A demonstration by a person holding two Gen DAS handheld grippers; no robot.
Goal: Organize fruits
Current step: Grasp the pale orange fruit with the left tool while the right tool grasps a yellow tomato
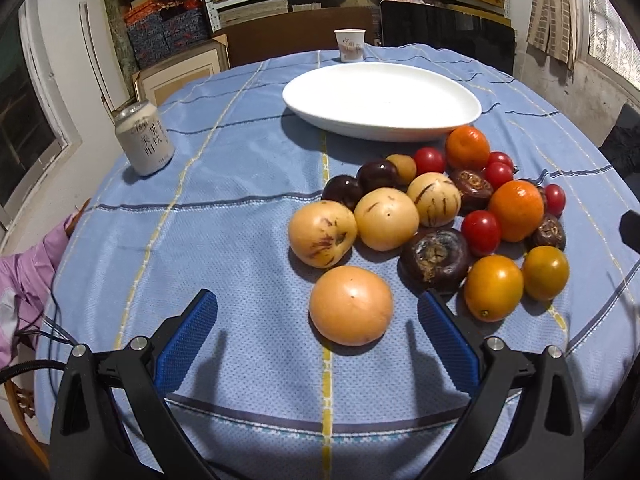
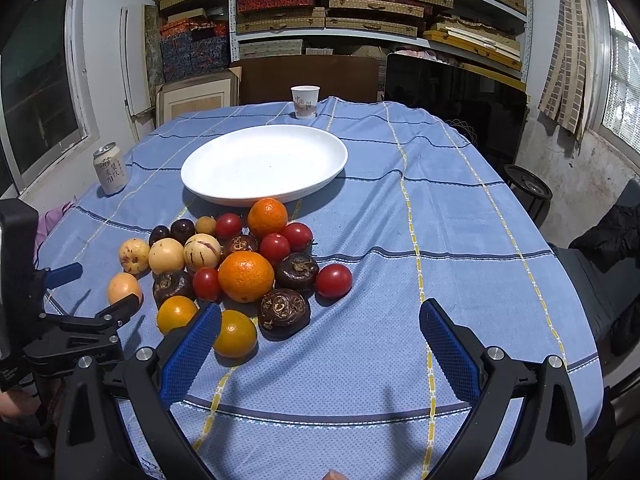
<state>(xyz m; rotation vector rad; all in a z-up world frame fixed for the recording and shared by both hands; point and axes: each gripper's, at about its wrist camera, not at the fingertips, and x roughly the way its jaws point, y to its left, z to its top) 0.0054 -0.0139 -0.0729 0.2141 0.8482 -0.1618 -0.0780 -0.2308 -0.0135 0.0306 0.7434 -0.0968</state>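
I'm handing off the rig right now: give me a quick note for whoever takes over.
Left gripper: open, empty, low over the cloth, nearest the pale orange fruit.
Right gripper: open, empty, to the right of the fruit pile.
Plate: empty, just behind the pile.
Can and cup stand apart from the fruit.
Done: nothing moved onto the plate yet.
Left: all the fruit; the pale orange one looks like the easiest first pick.

Daylight from windows (image 2: 40,80) on both sides falls across a blue striped tablecloth (image 2: 420,220); metal shelves (image 2: 380,12) stacked with flat boxes line the back wall.
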